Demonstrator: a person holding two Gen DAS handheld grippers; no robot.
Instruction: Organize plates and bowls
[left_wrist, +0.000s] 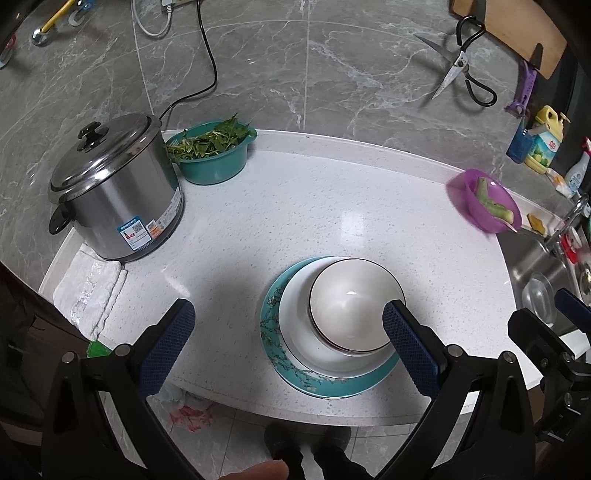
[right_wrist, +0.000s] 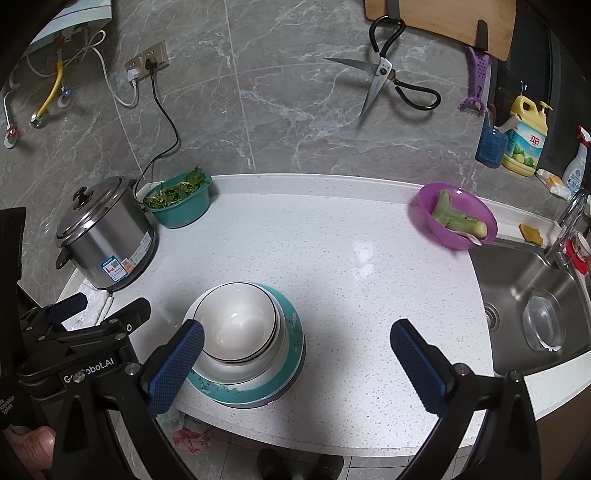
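Observation:
A white bowl with a dark rim (left_wrist: 354, 306) (right_wrist: 236, 325) sits in a white plate (left_wrist: 299, 332) (right_wrist: 207, 369), which rests on a teal floral plate (left_wrist: 317, 384) (right_wrist: 291, 354) near the counter's front edge. My left gripper (left_wrist: 288, 347) is open and empty, above the front edge, its right finger beside the bowl. My right gripper (right_wrist: 297, 365) is open and empty, its left finger next to the stack. Each gripper shows at the edge of the other's view.
A steel pot (left_wrist: 114, 188) (right_wrist: 105, 236) and a green bowl of leaves (left_wrist: 212, 151) (right_wrist: 179, 201) stand at the back left. A purple bowl with vegetable pieces (left_wrist: 484, 201) (right_wrist: 456, 216) sits by the sink (right_wrist: 528, 295). A white cloth (left_wrist: 88, 291) lies at left.

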